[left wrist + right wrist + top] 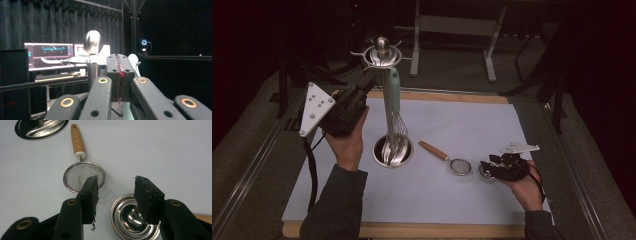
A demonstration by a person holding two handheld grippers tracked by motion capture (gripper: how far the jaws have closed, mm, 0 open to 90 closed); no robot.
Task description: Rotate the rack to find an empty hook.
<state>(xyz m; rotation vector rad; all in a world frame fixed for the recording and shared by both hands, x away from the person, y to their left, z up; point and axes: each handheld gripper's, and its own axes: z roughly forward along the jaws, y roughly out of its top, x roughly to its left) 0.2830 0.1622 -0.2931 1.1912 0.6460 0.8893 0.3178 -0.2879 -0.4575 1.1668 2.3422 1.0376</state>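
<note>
A steel utensil stand (383,55) rises from a round base (392,151) on the white mat. A whisk with a mint handle (394,92) hangs along its pole. My left gripper (368,86) is held high just left of the stand's top, shut, with nothing visible between its pads (113,75); the stand's ball top (92,42) shows behind them. My right gripper (490,165) hovers low at the mat's right, open (116,185). Below it lie a small mesh strainer with a wooden handle (75,173) and a small steel cup (126,218).
The white mat (462,125) lies on a wooden board, whose edge (422,230) is near me. Metal rails run along the table's left side (257,160). Monitors on a desk (50,53) stand beyond the table.
</note>
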